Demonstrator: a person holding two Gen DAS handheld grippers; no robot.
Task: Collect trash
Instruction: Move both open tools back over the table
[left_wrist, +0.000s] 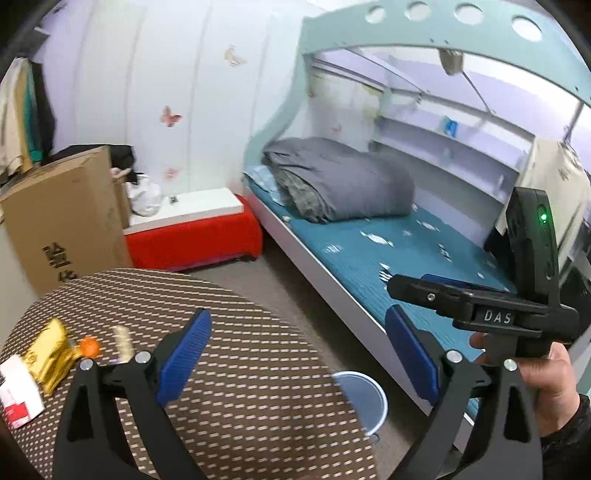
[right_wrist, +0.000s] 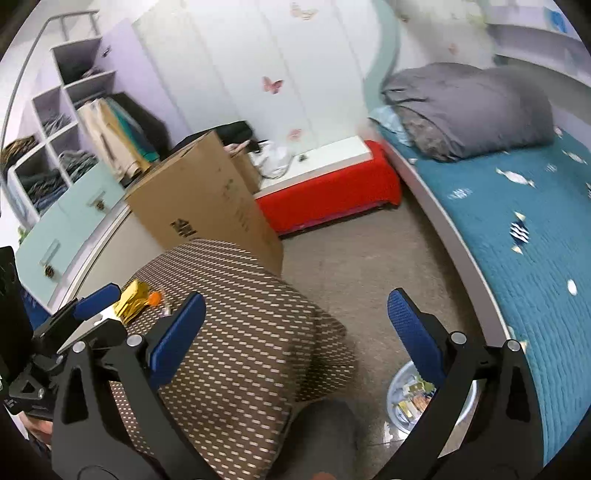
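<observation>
2 grippers (left_wrist: 299, 354), 1 gold wrapper (left_wrist: 50, 354)

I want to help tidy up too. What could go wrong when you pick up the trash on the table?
1. The gold wrapper and the orange bit lie touching near the table edge, so a grab might knock one off.
2. The bin sits low on the floor beside the bed; dropped trash could miss it.
3. The grippers are close and might bump.
</observation>
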